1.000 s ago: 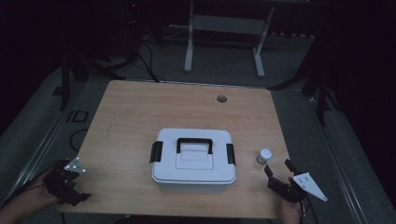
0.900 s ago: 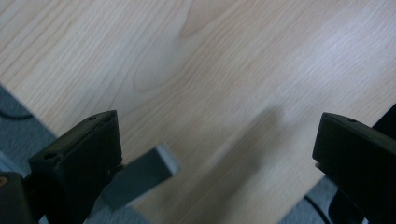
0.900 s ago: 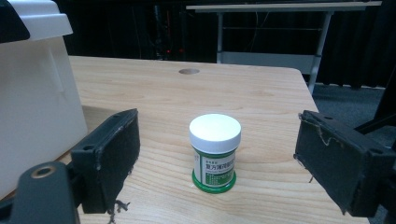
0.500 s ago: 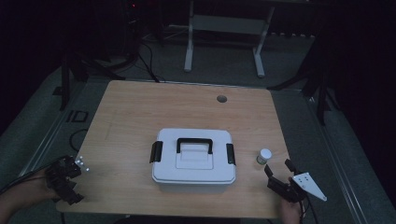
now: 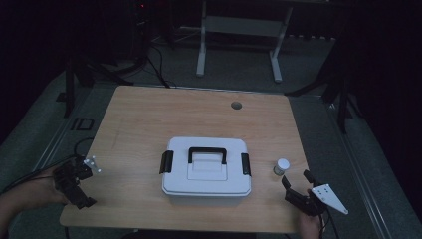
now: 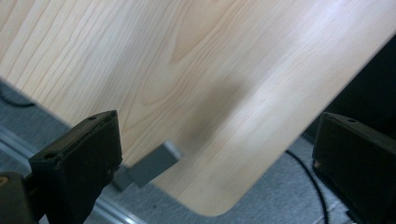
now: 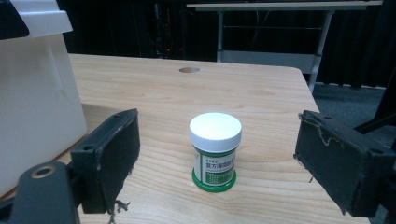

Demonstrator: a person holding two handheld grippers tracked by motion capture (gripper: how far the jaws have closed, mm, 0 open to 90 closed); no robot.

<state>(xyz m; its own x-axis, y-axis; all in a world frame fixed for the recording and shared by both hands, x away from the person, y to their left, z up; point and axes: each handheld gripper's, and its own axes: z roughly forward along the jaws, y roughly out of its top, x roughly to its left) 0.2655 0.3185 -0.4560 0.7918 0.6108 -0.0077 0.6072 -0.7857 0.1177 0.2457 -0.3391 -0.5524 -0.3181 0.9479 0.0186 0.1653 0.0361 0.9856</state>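
High view. A white box [image 5: 206,168] with a black handle [image 5: 207,154] sat mid-table [image 5: 149,114]. The jar [image 5: 281,166] stood just right of the box, near its front corner, apart from it. The right gripper [image 5: 295,185] hovered just in front of the jar, jaws spread, aimed at it. The left gripper [image 5: 74,180] was well left of the box, at the table's left edge near its front corner. Over the last second it had slid outward and turned, while the right gripper had not moved.

Left gripper view. Jaws of the left gripper [image 6: 215,154] were spread wide with nothing between them; bare wood and a rounded table corner [image 6: 210,207] lay ahead, floor below. Judgement: this hand was drawing away from the box and took no part in the step.

Right gripper view. The jar [image 7: 215,150], white cap, green label, stood upright between the spread jaws of the right gripper [image 7: 217,158] but beyond them, touching neither. Box wall [image 7: 37,93] was to its left. Judgement: the reach for the jar was lined up; advance and closing remained.
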